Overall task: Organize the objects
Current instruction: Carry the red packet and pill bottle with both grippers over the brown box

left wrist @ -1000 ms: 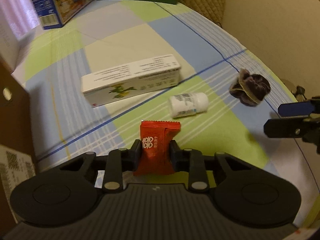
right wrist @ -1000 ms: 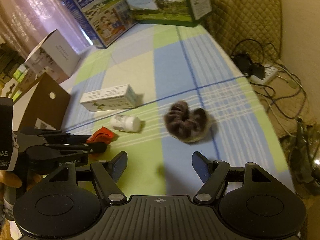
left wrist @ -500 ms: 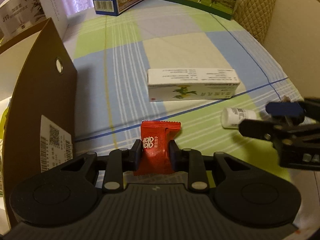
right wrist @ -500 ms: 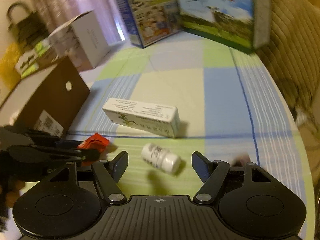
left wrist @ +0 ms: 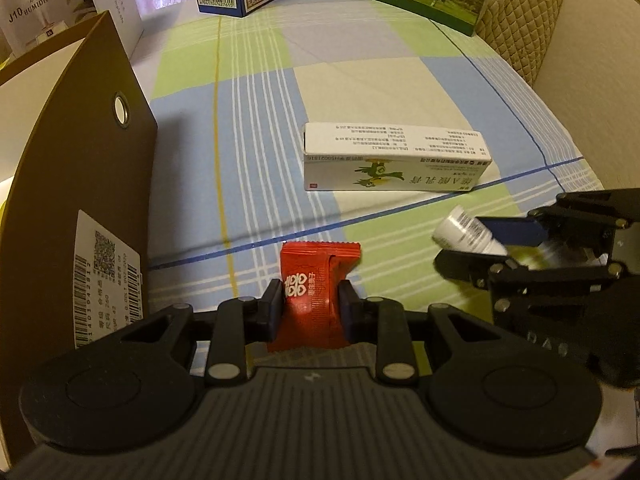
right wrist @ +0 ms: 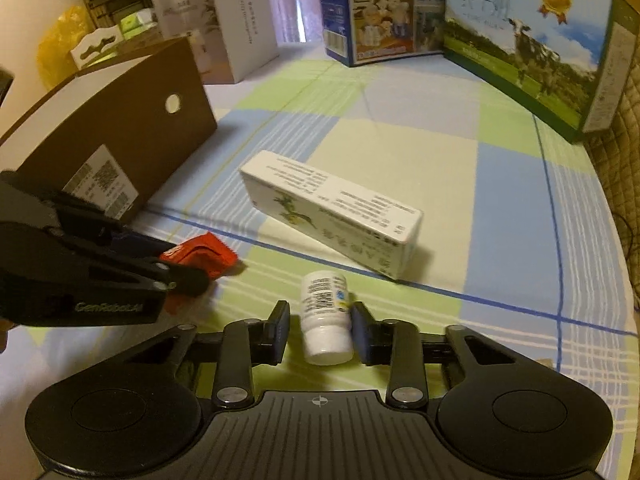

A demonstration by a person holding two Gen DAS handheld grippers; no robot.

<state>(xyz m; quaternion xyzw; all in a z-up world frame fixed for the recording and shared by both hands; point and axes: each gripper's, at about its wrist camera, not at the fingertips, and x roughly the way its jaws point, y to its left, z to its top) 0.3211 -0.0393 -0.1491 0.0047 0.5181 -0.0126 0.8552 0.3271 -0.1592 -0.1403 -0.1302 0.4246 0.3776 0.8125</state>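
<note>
Left claw [left wrist: 310,304] is gripping the red sachet [left wrist: 314,292]; right claw [right wrist: 320,330] is narrowing around the white bottle [right wrist: 325,316] near the bench's [right wrist: 400,120] front edge, not clearly clamped. The round bottle could be rolling free.

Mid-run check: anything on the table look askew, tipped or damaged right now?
Nothing spilled or damaged. The small white bottle lies on its side between the right gripper fingers, one still clear of it. The medicine box sits diagonally across the tablecloth's lines. The left gripper holds the red packet squarely.
</note>
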